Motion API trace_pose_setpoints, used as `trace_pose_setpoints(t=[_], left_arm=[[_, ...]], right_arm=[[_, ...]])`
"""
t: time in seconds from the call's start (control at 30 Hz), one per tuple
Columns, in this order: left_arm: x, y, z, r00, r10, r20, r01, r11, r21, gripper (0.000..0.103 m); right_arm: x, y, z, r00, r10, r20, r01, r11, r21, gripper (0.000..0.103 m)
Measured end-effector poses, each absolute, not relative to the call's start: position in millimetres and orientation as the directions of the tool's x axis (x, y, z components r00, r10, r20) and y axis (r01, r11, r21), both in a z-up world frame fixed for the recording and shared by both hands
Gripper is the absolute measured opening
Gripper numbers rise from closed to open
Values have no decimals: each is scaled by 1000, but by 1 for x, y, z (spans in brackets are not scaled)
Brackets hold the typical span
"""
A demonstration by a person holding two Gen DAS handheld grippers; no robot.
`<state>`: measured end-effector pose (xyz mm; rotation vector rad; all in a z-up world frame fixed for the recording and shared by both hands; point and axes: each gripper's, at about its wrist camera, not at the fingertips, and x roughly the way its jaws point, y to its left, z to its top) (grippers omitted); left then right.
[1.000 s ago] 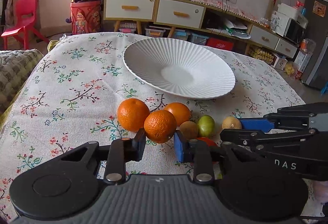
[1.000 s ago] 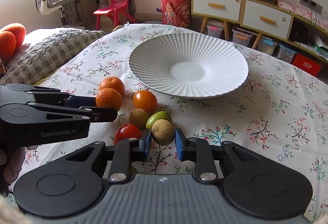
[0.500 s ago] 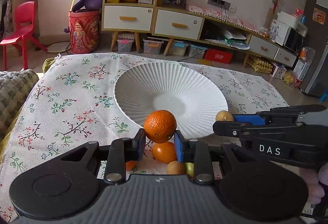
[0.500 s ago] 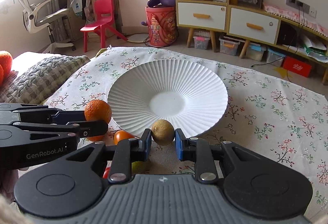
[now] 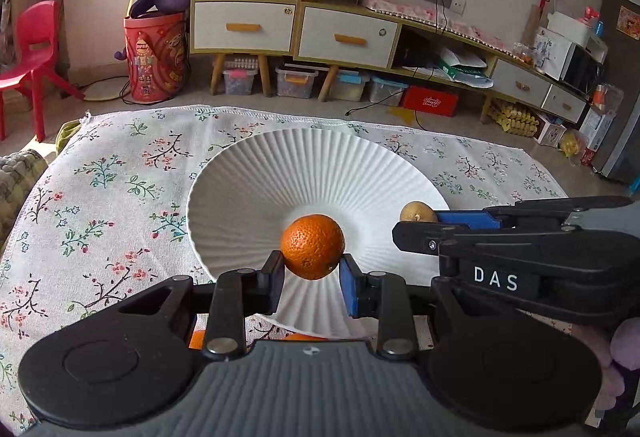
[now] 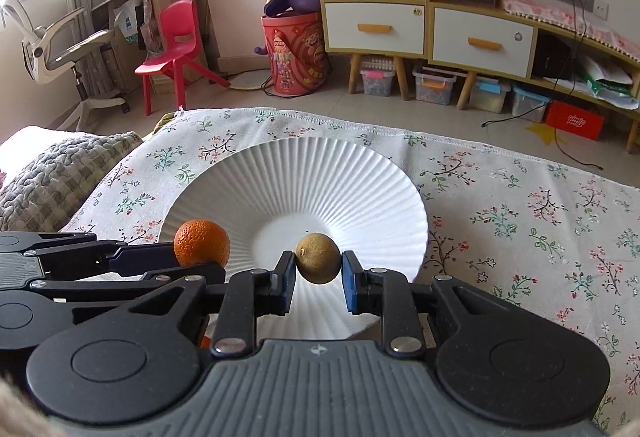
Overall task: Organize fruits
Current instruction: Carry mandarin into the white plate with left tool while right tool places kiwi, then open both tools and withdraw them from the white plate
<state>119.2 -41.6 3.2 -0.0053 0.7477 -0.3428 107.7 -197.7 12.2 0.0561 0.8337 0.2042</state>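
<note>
Carrying both fruits out over the white ribbed plate (image 5: 248,173), the person has the left gripper (image 5: 312,271) clamped on an orange (image 5: 312,245) and the right gripper (image 6: 318,273) clamped on a small brownish-yellow fruit (image 6: 318,257). Each fruit sits pinched between its pads, clear of the plate, seemingly above the near half of the dish. The plate itself rests on the floral cloth (image 6: 520,221) covering the surface, with nothing visible in it yet.

To set them down well, I would lower each gripper until the fruit is just off the flat centre before letting the jaws part; both are round, and a drop onto the sloped ribbed wall would likely send them rolling. The two grippers are close side by side, so releasing one at a time, with the fruits a little apart, should avoid a knock. Slivers of orange at the frame bottom suggest more fruit waits below
</note>
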Motion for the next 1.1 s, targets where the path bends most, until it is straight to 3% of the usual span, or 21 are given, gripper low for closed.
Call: trace_pose_setpoints(t=[0.7,0.9,1.1], left_arm=[[132,-54,-8,657,-276,-702,298,950,-96,16],[127,-48,-1,665,-283,-691,303,948,-96,22],[116,-38,6,671,-285,-684,305,947,-96,31]], right_arm=[[120,-206,-2,611,213,-762,-148,977,155,23],[119,-206,4,611,219,-761,-151,975,160,26],[112,-206,13,621,221,-752,-158,975,156,38]])
